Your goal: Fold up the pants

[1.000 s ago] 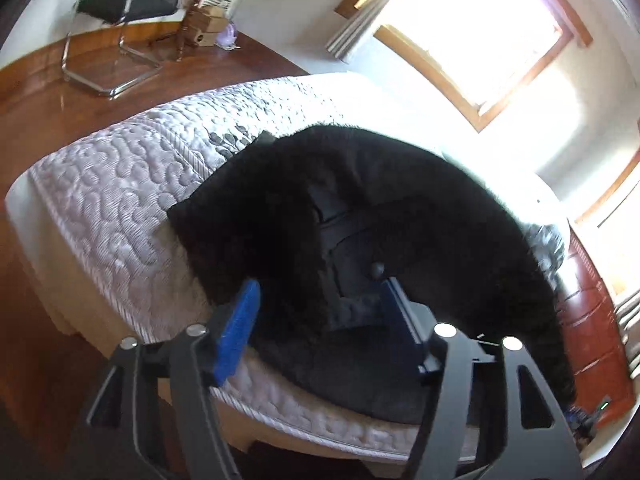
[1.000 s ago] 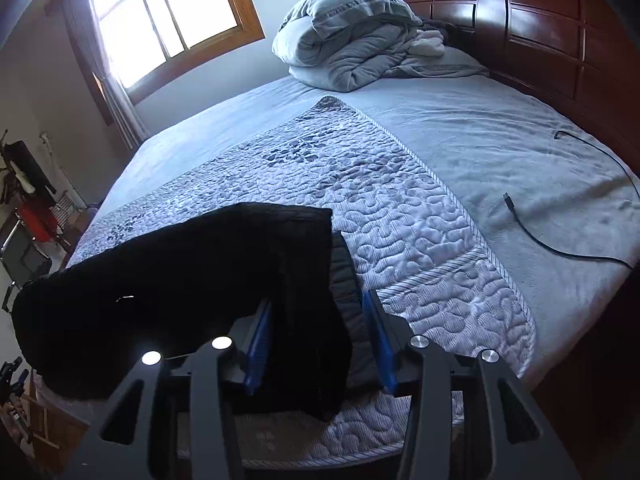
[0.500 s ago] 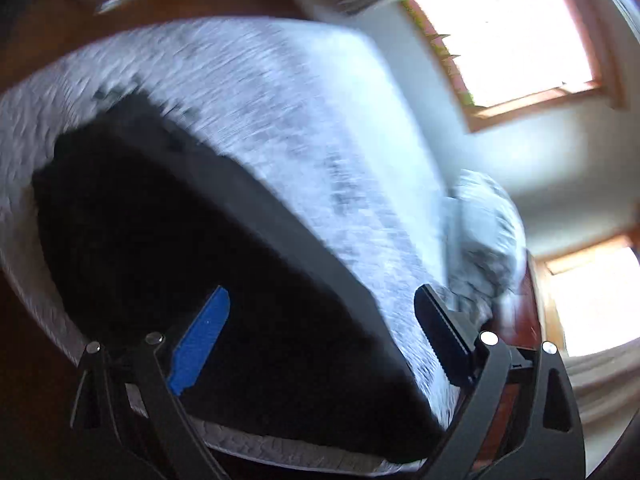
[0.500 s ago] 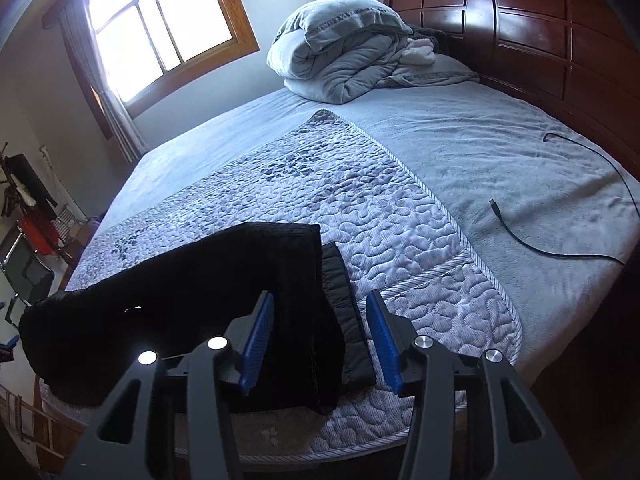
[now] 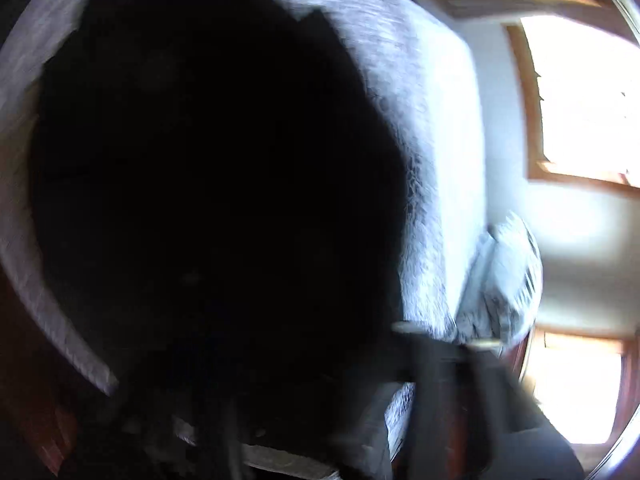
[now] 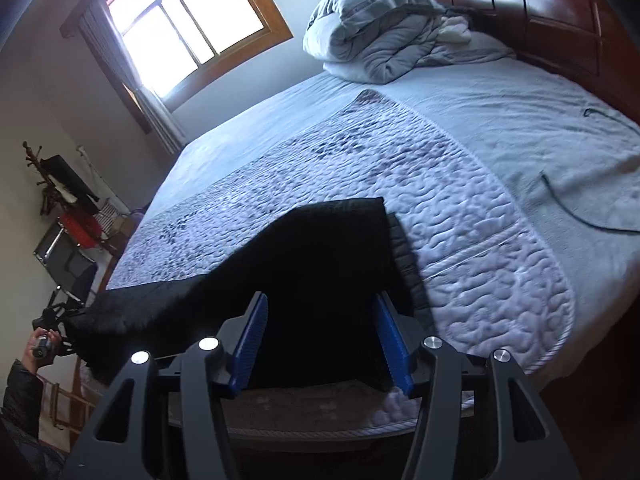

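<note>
The black pants (image 6: 312, 264) lie across the near end of the quilted bed runner (image 6: 460, 208). My right gripper (image 6: 320, 340) is open, its blue pads on either side of the right end of the pants near the bed's edge. In the right wrist view, my left gripper (image 6: 60, 320) is at the far left, at the other end of the pants, which looks lifted off the bed there. The left wrist view is blurred and dark: the pants (image 5: 200, 160) fill most of it and the fingers do not show clearly.
A rolled grey duvet (image 6: 380, 36) sits by the wooden headboard (image 6: 540, 12). A black cable (image 6: 576, 208) lies on the grey sheet at the right. A window (image 6: 188, 28) is on the far wall. A chair and a coat rack stand at the left.
My left gripper has swung and moved close over the pants, so its view went dark and blurred. The left end of the pants has risen. My right gripper has moved a little closer and stays open.
</note>
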